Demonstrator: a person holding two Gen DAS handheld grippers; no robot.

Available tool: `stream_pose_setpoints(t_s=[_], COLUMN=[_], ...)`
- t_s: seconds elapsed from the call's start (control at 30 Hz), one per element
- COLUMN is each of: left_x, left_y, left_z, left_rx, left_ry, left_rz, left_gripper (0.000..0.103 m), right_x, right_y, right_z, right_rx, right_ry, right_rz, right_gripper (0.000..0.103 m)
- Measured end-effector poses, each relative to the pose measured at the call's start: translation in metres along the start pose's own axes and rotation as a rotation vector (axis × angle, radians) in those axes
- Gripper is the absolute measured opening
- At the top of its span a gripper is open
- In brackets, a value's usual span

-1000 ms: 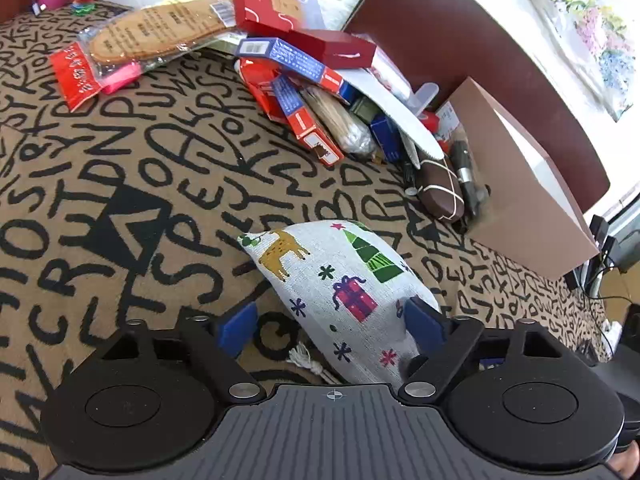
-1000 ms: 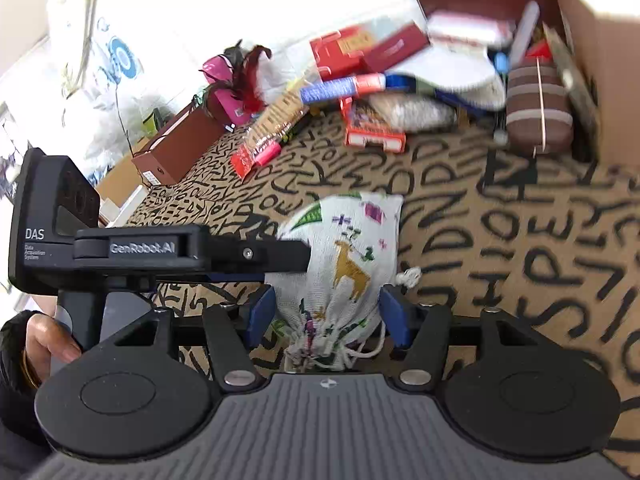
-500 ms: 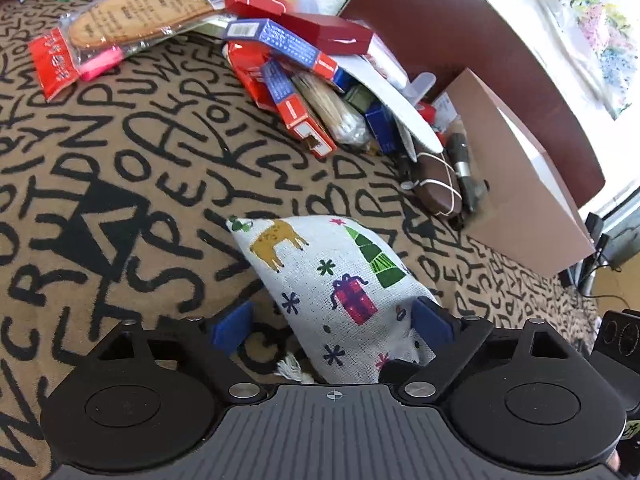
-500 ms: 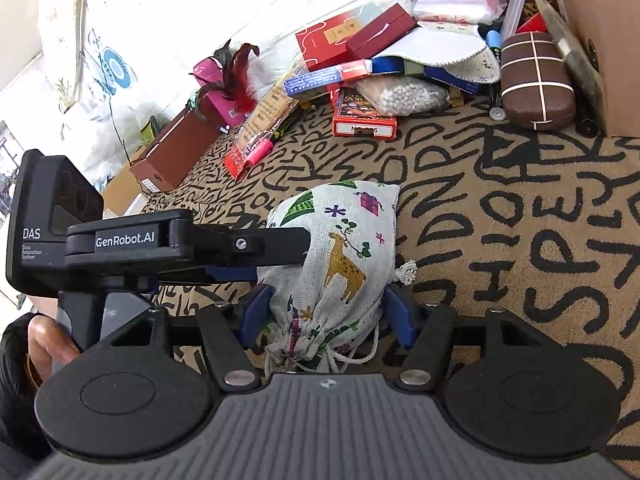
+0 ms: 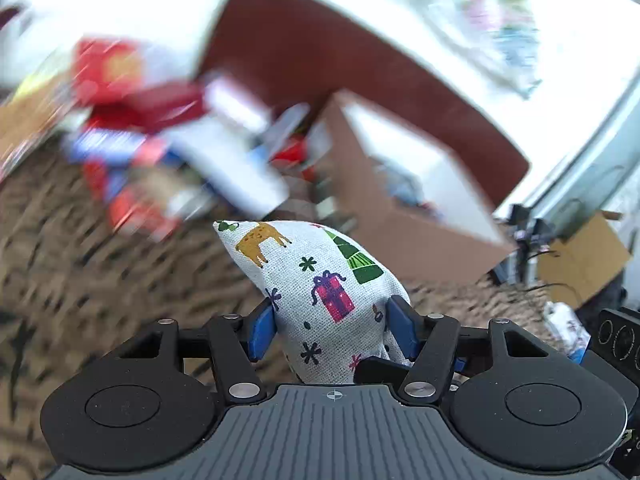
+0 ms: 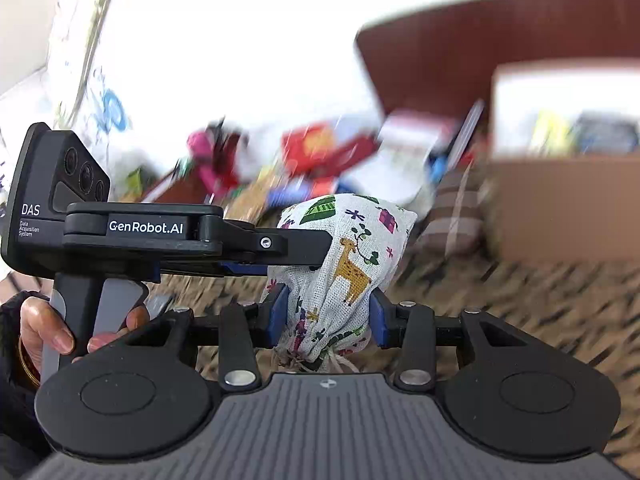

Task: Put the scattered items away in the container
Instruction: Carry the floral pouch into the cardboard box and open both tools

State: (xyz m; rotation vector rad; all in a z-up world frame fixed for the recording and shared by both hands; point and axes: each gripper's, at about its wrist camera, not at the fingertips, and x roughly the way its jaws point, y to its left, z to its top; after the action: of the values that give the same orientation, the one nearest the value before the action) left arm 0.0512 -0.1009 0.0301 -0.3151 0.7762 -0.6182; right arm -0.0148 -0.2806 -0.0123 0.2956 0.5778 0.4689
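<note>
1. Your way to the cardboard box (image 5: 404, 236) was open: only bare patterned cloth (image 5: 100, 280) lay ahead of the printed pouch (image 5: 320, 292).
2. A blurred heap of packets (image 5: 160, 152) crowded the box's left side, touching or nearly so.
3. A brown headboard (image 5: 320, 52) closed off the space behind the box.
4. Your left gripper (image 6: 312, 258) reached across in front of your right gripper (image 6: 328, 316), and both had the pouch between their closing jaws.

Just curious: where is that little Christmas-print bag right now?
The cloth bag sits between the closing left gripper and right gripper, in front of the cardboard box.
</note>
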Motion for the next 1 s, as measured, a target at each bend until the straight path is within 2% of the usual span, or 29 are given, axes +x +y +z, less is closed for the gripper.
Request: stream_pose_setpoints(t_s=[0.27, 0.5, 0.73, 0.9, 1.0], left_x=[0.04, 0.109, 0.201, 0.254, 0.28], left_y=[-0.095, -0.148, -0.157, -0.154, -0.157], left_z=[0.082, 0.135, 0.143, 0.141, 0.142], left_rx=[0.131, 0.157, 0.135, 0.115, 0.119], left_ry=[-0.117, -0.113, -0.029, 0.037, 0.036], left_rz=[-0.146, -0.216, -0.225, -0.243, -0.225], left_gripper=[0.064, 0.064, 0.063, 0.063, 0.068], right_x=[-0.066, -0.08, -0.064, -0.056, -0.048], right_y=[-0.043, -0.104, -0.187, -0.224, -0.245], right_z=[0.085, 0.14, 0.145, 0.138, 0.142], right_rx=[-0.066, -0.054, 0.028, 0.071, 0.094], right_ry=[-0.197, -0.24, -0.191, -0.158, -0.149], right_rz=[-0.124, -0.232, -0.284, -0.32, -0.342], right_gripper=[0.046, 0.047, 0.047, 0.047, 0.047])
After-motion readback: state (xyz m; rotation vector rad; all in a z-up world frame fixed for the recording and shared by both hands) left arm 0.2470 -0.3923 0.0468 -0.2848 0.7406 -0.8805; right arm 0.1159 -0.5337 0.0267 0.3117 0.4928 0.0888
